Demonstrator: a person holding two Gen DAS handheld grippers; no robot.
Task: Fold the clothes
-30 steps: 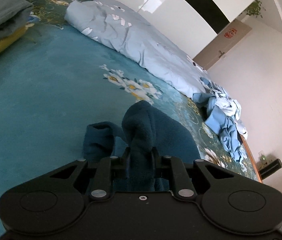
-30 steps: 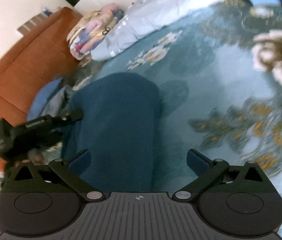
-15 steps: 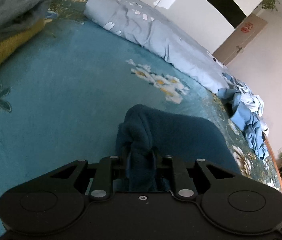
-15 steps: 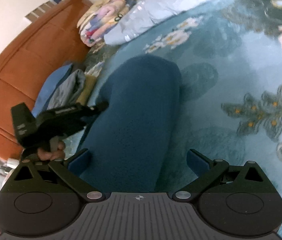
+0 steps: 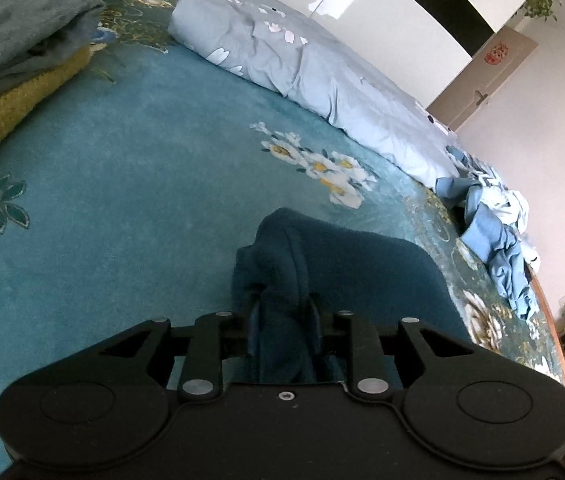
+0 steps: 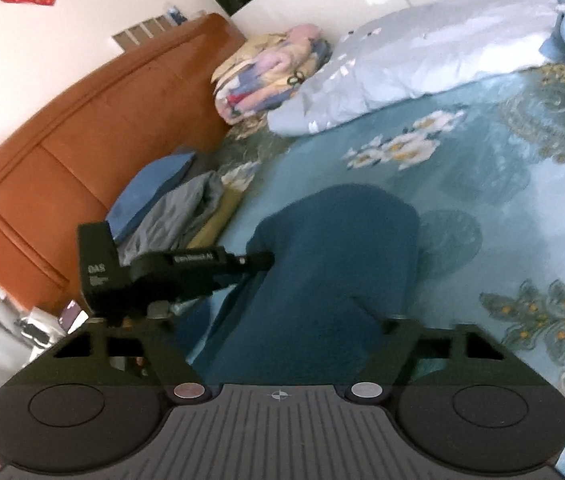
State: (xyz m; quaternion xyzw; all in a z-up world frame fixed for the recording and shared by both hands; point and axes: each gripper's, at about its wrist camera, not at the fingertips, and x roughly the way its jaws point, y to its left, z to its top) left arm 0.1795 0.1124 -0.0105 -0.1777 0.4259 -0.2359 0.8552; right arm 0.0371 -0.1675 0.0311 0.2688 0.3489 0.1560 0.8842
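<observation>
teal fleece garment (image 5: 346, 264) lying half-folded on the bed (image 5: 130, 184), bunched between the loosening left claw (image 5: 284, 316) and the closing right claw (image 6: 282, 320), risking slipping free and unrolling if the left lets go first.

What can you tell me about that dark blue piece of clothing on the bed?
The dark blue garment looks like thick, soft fleece, plain in colour. It lies bunched and partly folded on the teal flowered bedspread. The left gripper pinches a gathered fold, though its fingers are easing open. The right gripper straddles its near end, its fingers closing on it.
</observation>
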